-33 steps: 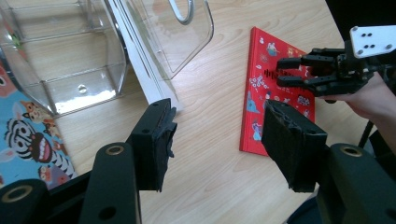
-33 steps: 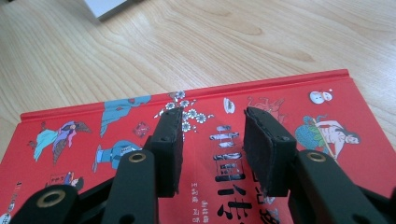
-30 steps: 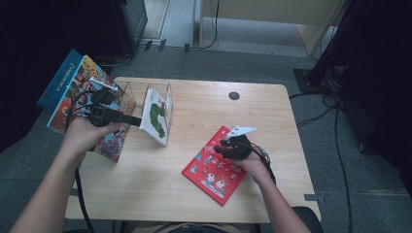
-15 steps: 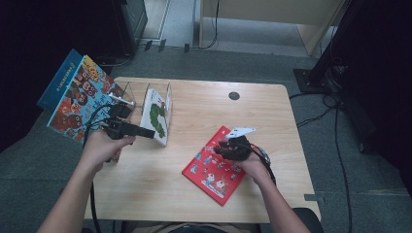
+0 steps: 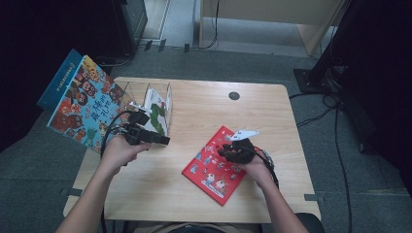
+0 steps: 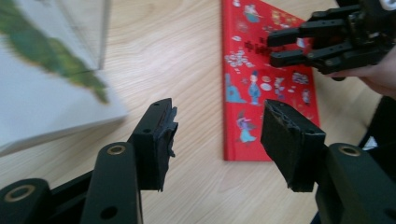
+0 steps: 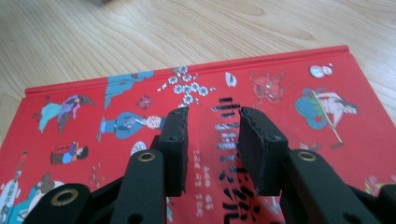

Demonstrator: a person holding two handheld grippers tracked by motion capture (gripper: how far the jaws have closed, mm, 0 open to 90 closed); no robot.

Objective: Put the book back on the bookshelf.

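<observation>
1. Surface (image 5: pixel 194 194) first: a pale wood top with rounded corners, and a small dark round spot (image 5: pixel 234 95) near its far edge.

2. Big colourful book (image 5: pixel 82 104), covered in cartoon faces, sticks out tilted past the surface's far-left corner. There's a blue book (image 5: pixel 57 82) tucked behind it.

3. Red book (image 5: pixel 214 167) lies flat and face up on the right half of the surface, turned at an angle. Its cover has little cartoon figures and dark lettering; it's nice and clear in the right gripper view (image 7: pixel 299 84).

4. Clear book stand (image 5: pixel 148 94) sits on the far-left part of the surface, with a white book (image 5: pixel 156 114) with a green picture on it standing inside. In the left gripper view that white book (image 6: pixel 42 93) is blurry, off to the left.

5. Left gripper (image 5: pixel 165 141) is held just in front of the stand, pointing toward the red book. Its fingers (image 6: pixel 156 140) are spread apart with nothing between them, just bare wood and the red book's edge behind. They've just been closing slightly.

6. Right gripper (image 5: pixel 221 149) is over the red book, right above the cover. Its fingers (image 7: pixel 177 144) have a narrow gap and have just been closing, but nothing's gripped; you only see the cover through the gap.
</observation>
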